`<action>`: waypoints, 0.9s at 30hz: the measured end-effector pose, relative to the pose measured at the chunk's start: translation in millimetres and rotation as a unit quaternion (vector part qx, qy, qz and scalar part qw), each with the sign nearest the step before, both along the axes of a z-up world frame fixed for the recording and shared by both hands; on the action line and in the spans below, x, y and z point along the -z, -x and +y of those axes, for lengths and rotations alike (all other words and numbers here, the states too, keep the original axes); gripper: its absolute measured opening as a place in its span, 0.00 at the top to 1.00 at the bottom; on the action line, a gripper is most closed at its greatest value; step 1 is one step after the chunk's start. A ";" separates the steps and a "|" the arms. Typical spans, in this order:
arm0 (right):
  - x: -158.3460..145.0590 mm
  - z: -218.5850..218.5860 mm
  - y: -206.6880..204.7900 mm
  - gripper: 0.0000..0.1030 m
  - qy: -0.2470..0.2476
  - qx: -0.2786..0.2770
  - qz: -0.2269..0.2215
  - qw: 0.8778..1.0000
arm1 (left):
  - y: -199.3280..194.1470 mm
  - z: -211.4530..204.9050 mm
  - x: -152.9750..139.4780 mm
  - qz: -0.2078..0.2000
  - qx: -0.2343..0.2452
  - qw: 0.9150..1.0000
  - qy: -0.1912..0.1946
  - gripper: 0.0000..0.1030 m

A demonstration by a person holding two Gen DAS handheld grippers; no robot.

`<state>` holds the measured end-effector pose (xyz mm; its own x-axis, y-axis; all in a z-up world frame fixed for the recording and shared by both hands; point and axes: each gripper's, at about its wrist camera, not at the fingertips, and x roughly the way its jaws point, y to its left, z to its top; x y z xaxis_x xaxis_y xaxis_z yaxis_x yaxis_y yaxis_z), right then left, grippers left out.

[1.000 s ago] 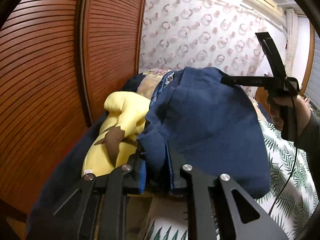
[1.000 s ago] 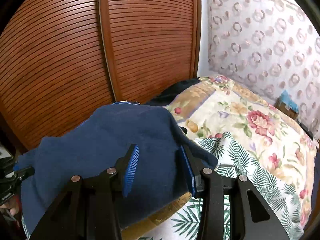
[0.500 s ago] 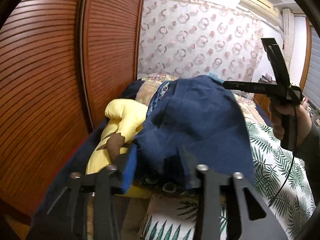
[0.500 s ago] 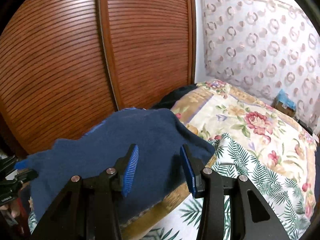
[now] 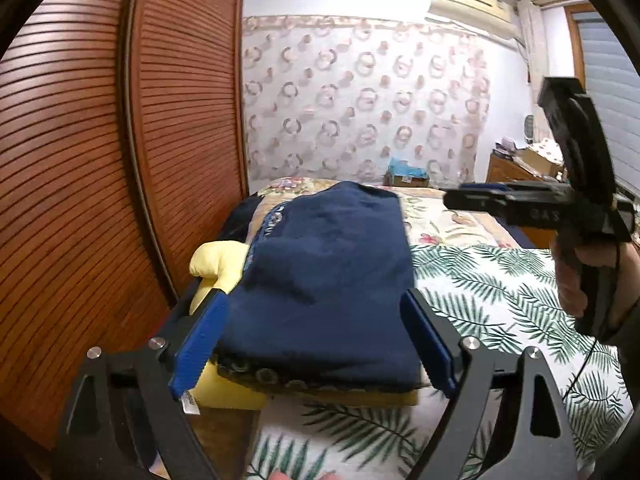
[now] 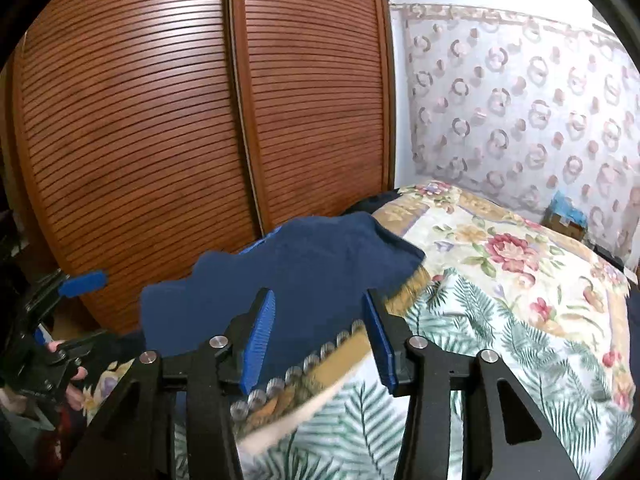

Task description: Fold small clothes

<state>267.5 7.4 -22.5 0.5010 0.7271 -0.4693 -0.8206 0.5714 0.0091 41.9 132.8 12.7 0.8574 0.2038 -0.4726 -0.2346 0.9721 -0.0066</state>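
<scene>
A folded navy blue garment [image 5: 328, 280] lies on top of a stack of folded things at the bed's left edge; it also shows in the right wrist view [image 6: 296, 280]. My left gripper [image 5: 316, 344] is open and empty, its blue pads wide apart just in front of the garment's near edge. My right gripper [image 6: 320, 340] is open and empty, close above the garment's right side; it also shows at the right of the left wrist view [image 5: 472, 196], held by a hand.
A yellow plush toy [image 5: 220, 268] lies left of the stack. The bed has a palm-leaf sheet [image 5: 500, 304] and a floral quilt [image 6: 512, 256]. A wooden louvred wardrobe [image 6: 160, 120] stands close on the left. A patterned curtain [image 5: 360, 108] hangs behind.
My left gripper let go of the navy garment and opened wide. The garment dropped flat onto the stack. Both grippers drew back a little from it.
</scene>
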 end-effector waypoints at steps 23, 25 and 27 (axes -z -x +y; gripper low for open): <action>-13.0 -195.4 197.7 0.34 -0.037 0.215 -0.044 0.975 | -13.5 -137.4 -23.6 -0.010 0.129 0.992 0.007 0.15; -16.8 -210.1 212.7 0.33 -0.043 0.234 -0.047 0.970 | -11.1 -145.6 -29.3 -0.016 0.132 0.991 0.005 0.15; -21.0 -218.6 216.9 0.26 -0.042 0.256 -0.044 0.965 | -7.6 -153.1 -35.2 -0.024 0.133 0.991 0.007 0.15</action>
